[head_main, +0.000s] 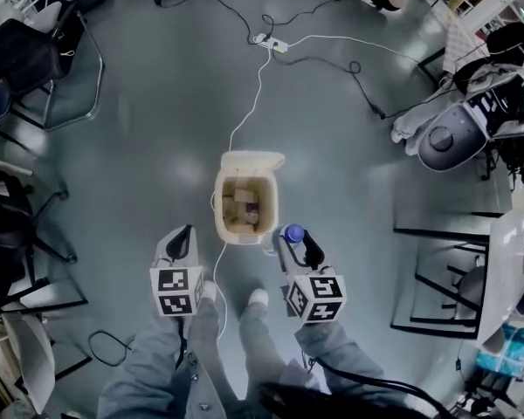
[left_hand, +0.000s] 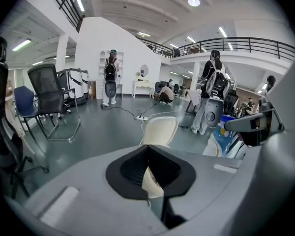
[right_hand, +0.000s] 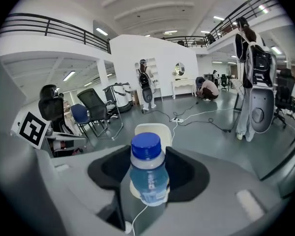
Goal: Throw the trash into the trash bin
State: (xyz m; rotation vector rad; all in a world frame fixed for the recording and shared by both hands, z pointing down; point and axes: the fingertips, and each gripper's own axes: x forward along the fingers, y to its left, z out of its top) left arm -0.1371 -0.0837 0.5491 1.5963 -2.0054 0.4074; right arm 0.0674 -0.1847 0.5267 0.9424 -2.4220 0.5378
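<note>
Bottom of head view: person's grey trouser legs and white shoes (head_main: 258, 298) on the grey floor (head_main: 157, 112); both grippers held out in front, each marker cube facing up.

Left gripper (left_hand: 147, 149): black pads meet at the tips, nothing between them; it sits left of the bin's near corner.

Right gripper (head_main: 301, 250): jaws clamped on the sides of a clear plastic bottle (right_hand: 148, 173) with a blue cap; bottle upright, cap on top, bluish label showing; in the head view it is just beside the bin's near-right corner, off to the right of the opening, not over it.

Trash bin (head_main: 220, 201): beige, rectangular, on the floor just ahead of the shoes; lid tipped up at the far side; cardboard-coloured scraps inside.

White cable (head_main: 255, 103) runs along the floor from beside the bin to a power strip (head_main: 271, 44) further out; black cables spread from there.

Far left: black office chairs (head_main: 22, 55); far right: black-framed tables (head_main: 441, 278) and a grey domed unit (head_main: 448, 144).
</note>
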